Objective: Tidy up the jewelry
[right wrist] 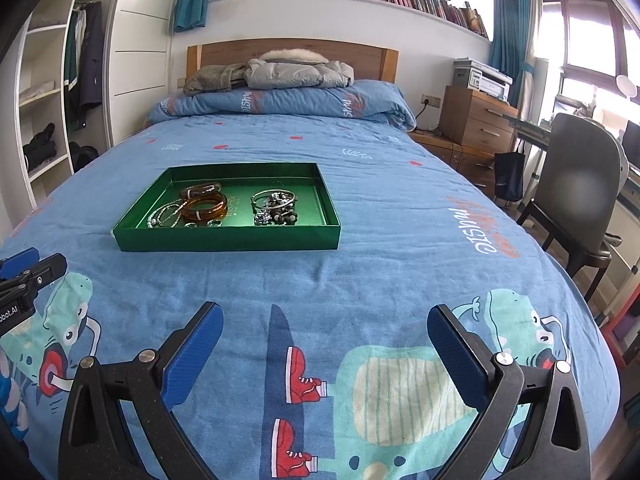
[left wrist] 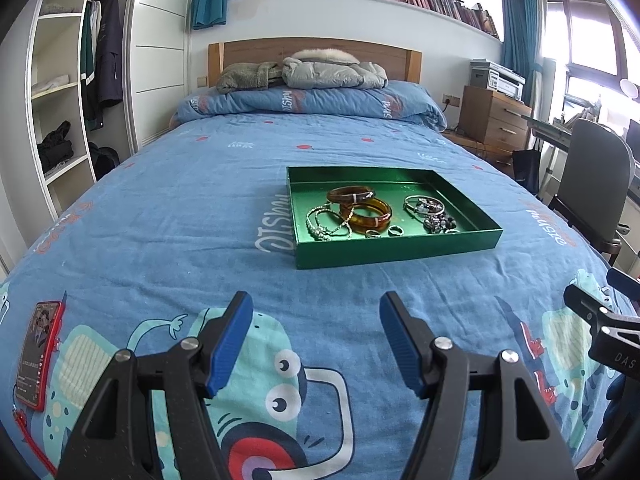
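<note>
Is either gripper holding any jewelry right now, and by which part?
Nothing is held. The left gripper and right gripper are both open over the bedspread; the jewelry lies in the green tray.

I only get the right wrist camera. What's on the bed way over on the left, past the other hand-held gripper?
Observer: A red phone lies flat on the blue bedcover, to the left of the left hand-held gripper.
Child: Is the phone switched on?
Observer: Yes, its screen is lit and shows a picture.
Child: Is that gripper holding anything?
Observer: No. Its jaws stand open, with only bedcover between them.
</note>
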`<state>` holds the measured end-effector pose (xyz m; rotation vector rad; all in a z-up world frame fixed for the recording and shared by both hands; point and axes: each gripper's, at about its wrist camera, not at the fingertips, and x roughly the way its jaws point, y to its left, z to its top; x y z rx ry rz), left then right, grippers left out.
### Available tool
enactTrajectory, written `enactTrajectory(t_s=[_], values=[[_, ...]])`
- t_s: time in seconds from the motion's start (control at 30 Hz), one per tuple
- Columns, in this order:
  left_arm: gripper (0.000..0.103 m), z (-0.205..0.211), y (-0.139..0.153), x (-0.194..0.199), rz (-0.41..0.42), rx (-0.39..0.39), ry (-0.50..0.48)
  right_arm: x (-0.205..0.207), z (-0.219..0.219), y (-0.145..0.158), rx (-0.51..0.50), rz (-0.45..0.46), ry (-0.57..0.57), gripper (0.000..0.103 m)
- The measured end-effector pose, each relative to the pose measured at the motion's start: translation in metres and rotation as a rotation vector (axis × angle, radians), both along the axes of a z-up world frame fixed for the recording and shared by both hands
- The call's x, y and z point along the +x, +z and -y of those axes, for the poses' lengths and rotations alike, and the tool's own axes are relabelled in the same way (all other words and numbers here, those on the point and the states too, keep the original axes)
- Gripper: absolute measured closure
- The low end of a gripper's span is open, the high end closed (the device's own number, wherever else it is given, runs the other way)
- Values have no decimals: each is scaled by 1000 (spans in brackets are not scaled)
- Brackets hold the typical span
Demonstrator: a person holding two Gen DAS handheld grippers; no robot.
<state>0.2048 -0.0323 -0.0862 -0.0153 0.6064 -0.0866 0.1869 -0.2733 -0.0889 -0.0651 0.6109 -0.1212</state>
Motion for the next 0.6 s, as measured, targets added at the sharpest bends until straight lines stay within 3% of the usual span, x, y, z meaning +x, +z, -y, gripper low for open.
enactTrajectory(t_s=[0.6], values=[[39, 7, 4, 3, -3, 6, 10, 8, -3, 8, -25, 5, 41, 2]])
